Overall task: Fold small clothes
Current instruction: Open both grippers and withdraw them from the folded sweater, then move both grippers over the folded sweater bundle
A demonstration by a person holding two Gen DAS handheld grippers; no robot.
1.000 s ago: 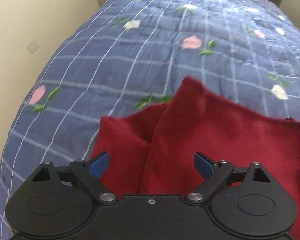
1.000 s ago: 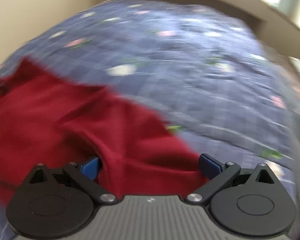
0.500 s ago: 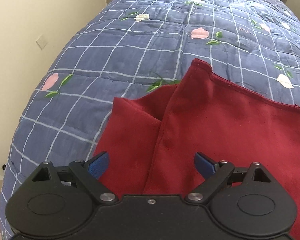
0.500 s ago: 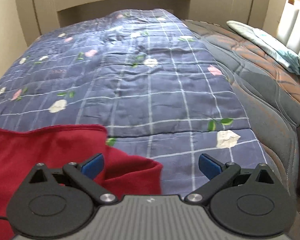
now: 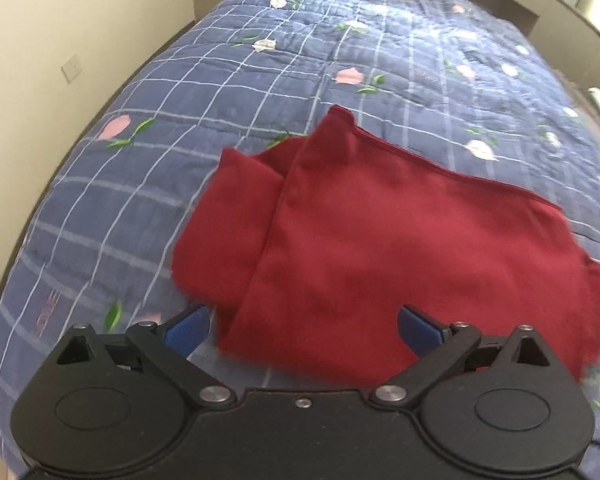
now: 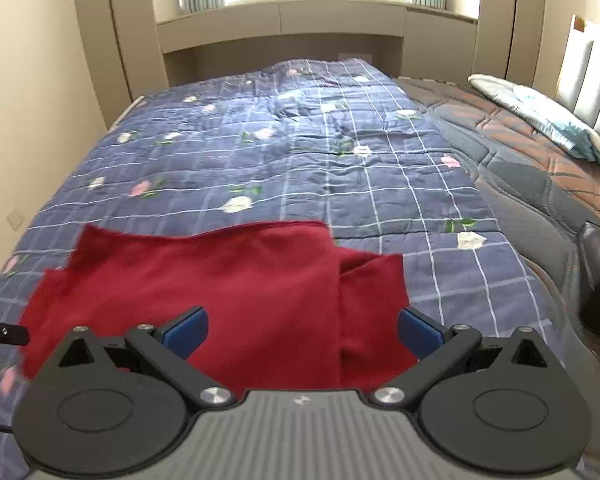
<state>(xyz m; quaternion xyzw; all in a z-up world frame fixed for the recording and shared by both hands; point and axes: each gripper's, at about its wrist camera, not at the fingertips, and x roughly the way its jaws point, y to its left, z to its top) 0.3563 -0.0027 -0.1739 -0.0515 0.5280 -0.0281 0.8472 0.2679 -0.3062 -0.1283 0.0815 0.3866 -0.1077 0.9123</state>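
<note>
A dark red garment lies folded flat on the blue checked quilt, with one sleeve flap tucked at its left side. My left gripper hovers above the garment's near edge. Its jaws are opening, and the blue pads touch nothing; the cloth lies below them, not gripped. In the right wrist view the same garment shows with its folded sleeve at the right. My right gripper stands open over it, holding nothing.
The quilt covers the bed up to a beige wall with a socket on the left. A brown mattress with a pillow adjoins on the right. Cupboards and a window close the far end.
Both grippers have drawn back and risen from the red garment, so more of the bed shows. The right wrist view has turned level. The garment stays flat on the quilt.
</note>
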